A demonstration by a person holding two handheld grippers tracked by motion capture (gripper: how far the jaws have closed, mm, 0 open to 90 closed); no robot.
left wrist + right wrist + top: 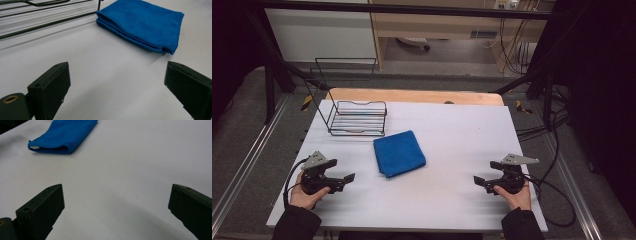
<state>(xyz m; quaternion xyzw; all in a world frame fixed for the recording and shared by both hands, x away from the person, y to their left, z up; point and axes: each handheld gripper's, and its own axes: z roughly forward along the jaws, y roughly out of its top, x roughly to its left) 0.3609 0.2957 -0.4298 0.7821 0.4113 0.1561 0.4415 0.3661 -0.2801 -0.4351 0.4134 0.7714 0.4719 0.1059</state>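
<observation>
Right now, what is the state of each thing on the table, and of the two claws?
Cloth: folded, lying flat on the table, untouched.
Rack: upright, empty, just behind the cloth, apart from it.
Left claw: open, holds nothing, rests near the table's left edge.
Right claw: open, holds nothing, rests near the table's right edge.

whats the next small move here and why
Probably bring the left tool forward to the folded blue cloth. Both tools are open and empty at the table's near corners, the cloth lies flat between them, and the left one is nearer to it.
</observation>
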